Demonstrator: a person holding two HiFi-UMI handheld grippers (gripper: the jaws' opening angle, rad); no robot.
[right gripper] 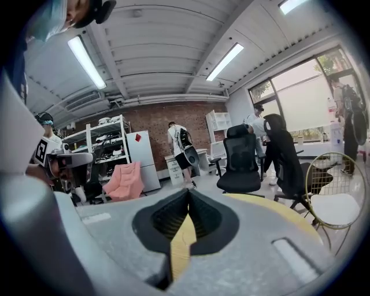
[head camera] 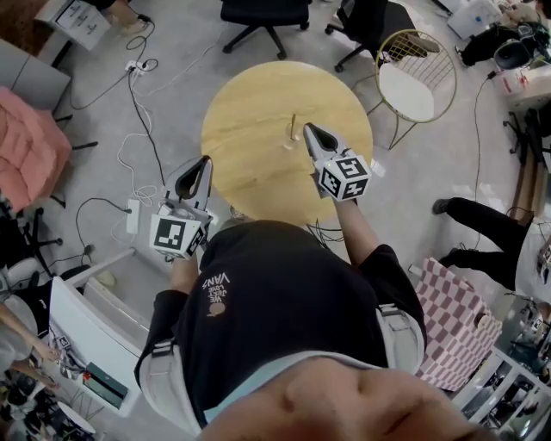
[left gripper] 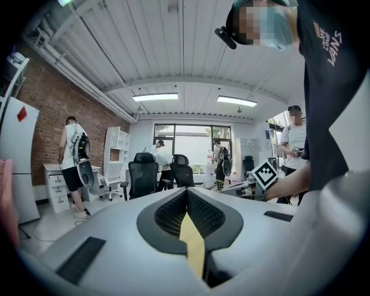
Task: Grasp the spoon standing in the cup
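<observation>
On the round wooden table (head camera: 250,151) a thin spoon (head camera: 293,122) stands upright in a small clear cup (head camera: 294,137) near the middle. My right gripper (head camera: 308,129) hovers just right of the cup, jaws closed to a point with nothing between them. At the table's near left edge my left gripper (head camera: 206,161) is also shut and empty. In the left gripper view (left gripper: 187,191) and the right gripper view (right gripper: 188,192) the jaw tips meet and only a yellow sliver of table shows through; the cup and spoon are hidden there.
A gold wire chair (head camera: 419,79) with a white seat stands at the table's far right. Black office chairs (head camera: 263,15) are beyond it. Cables and a power strip (head camera: 132,216) lie on the floor at left. A pink checkered bag (head camera: 456,323) sits near right.
</observation>
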